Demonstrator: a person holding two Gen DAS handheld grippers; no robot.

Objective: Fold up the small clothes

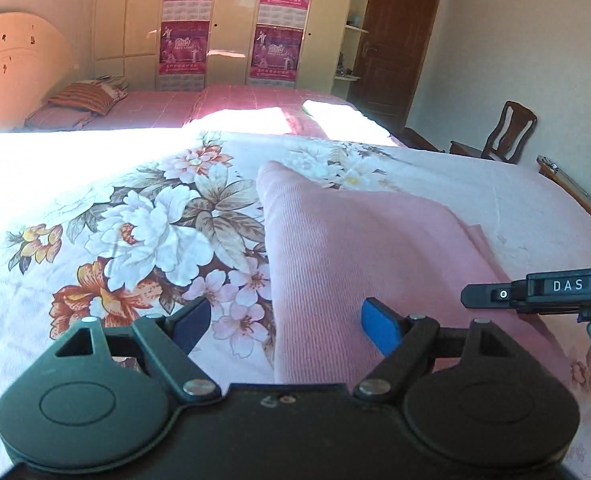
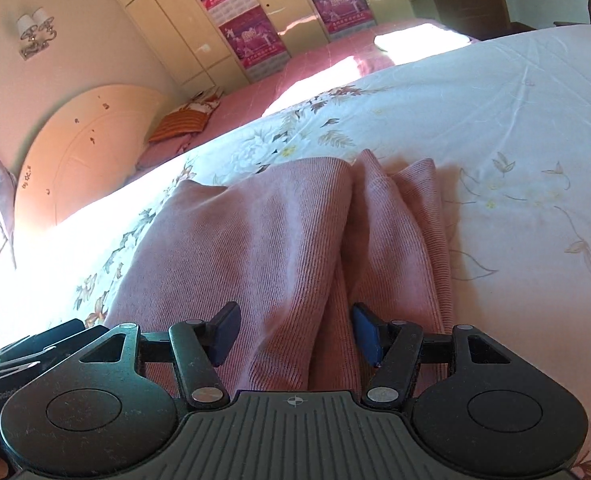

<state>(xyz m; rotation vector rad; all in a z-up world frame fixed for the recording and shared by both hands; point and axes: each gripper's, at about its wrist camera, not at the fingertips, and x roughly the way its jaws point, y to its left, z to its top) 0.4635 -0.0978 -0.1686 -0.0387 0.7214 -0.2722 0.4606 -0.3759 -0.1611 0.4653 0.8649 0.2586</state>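
A pink ribbed garment [image 1: 359, 248] lies folded lengthwise on the floral bedspread [image 1: 143, 224]. My left gripper [image 1: 285, 326] hovers low over its near left edge, jaws wide open, one blue pad above the flowers and the other above the cloth. From the right, my right gripper [image 1: 475, 294] reaches in side-on over the garment. In the right wrist view the pink garment [image 2: 263, 232] shows two long folded layers with a crease between them. My right gripper [image 2: 295, 332] stands open astride the near end, cloth between its pads but not pinched.
The bed's surface runs wide to the left and right of the garment, with a bright sun patch [image 1: 55, 160] at the far left. A second bed [image 1: 223, 104], a wardrobe [image 1: 223, 20], a door [image 1: 399, 40] and a wooden chair [image 1: 507, 132] stand beyond.
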